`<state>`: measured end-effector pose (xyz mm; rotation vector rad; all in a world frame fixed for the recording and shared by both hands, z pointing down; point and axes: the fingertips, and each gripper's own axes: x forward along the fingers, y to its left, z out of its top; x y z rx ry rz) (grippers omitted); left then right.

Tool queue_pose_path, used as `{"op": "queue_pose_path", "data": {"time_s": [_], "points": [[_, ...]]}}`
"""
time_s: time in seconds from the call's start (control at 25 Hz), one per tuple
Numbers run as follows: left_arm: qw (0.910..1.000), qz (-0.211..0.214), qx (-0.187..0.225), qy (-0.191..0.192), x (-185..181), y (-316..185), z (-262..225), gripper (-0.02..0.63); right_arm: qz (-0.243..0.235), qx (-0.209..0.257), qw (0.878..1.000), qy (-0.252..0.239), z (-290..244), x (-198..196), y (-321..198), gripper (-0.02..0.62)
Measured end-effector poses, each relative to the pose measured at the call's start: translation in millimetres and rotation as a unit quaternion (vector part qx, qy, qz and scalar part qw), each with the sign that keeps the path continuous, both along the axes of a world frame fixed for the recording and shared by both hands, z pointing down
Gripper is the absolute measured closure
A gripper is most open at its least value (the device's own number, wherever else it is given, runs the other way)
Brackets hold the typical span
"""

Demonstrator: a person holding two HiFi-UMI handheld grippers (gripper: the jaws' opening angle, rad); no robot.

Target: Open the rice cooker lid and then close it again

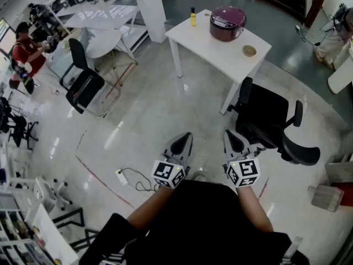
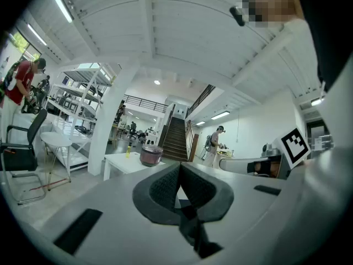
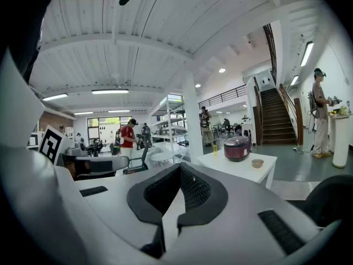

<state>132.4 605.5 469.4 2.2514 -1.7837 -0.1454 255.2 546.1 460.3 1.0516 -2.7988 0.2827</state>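
While I stand well apart from the white table (image 1: 201,46), the rice cooker (image 1: 226,22) sits on it, lid apparently down. My left gripper (image 1: 182,143) and right gripper (image 1: 234,142) are closed on nothing. Opening and closing both remain.

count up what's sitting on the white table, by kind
rice cooker: 1
yellow bottle: 1
small round dish: 1
total on the white table: 3
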Motion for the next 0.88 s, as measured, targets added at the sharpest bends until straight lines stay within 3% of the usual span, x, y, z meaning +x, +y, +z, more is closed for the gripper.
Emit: {"op": "queue_pose_path", "data": {"time_s": [0.24, 0.88], "points": [[0.9998, 0.009, 0.016, 0.004, 2, -3, -1, 0.604, 0.009, 0.005, 1.000, -0.015, -2, 9, -2, 0.597], [0.9999, 0.002, 0.012, -0.002, -15, 11, 6, 0.597, 0.018, -0.002, 1.000, -0.011, 5, 22, 2, 0.579]]}}
